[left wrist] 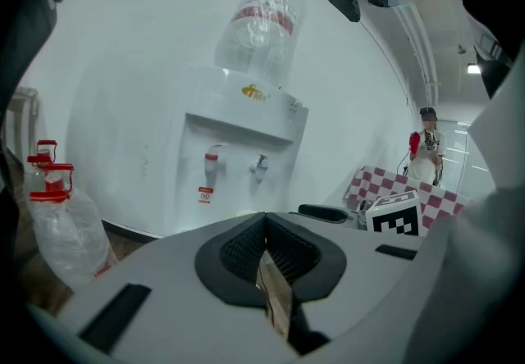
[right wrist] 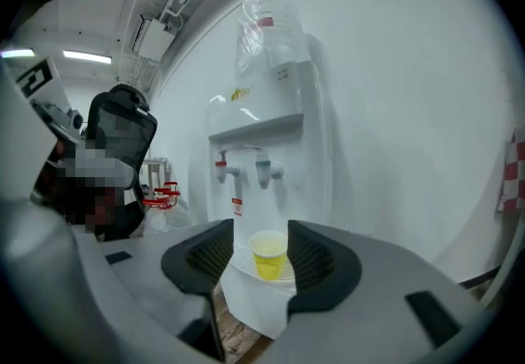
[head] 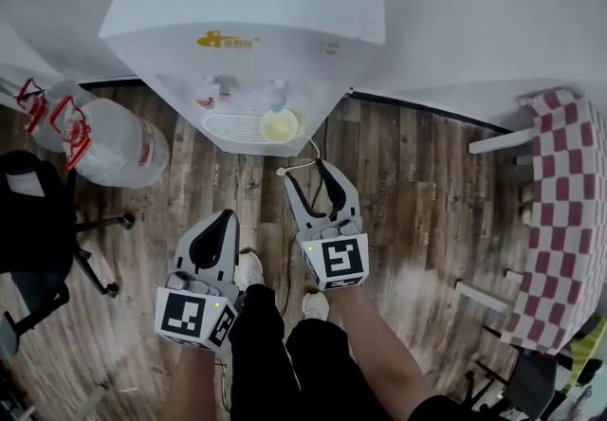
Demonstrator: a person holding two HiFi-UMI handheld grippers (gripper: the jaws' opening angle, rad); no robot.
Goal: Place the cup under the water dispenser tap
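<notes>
A yellow cup (head: 279,125) stands on the drip tray (head: 237,128) of the white water dispenser (head: 248,2), below the blue tap (head: 276,97). The right gripper view shows the cup (right wrist: 269,254) upright under the blue tap (right wrist: 264,167), with the red tap (right wrist: 223,166) to its left. My right gripper (head: 305,174) is open and a short way back from the cup, touching nothing. My left gripper (head: 216,239) hangs lower left over the floor, its pads (left wrist: 246,252) together and empty.
Large water bottles (head: 114,139) with red handles lie on the wooden floor left of the dispenser. A black office chair (head: 38,220) stands at the far left. A checkered table (head: 569,210) is at the right. A white cable (head: 299,163) runs from the dispenser's base.
</notes>
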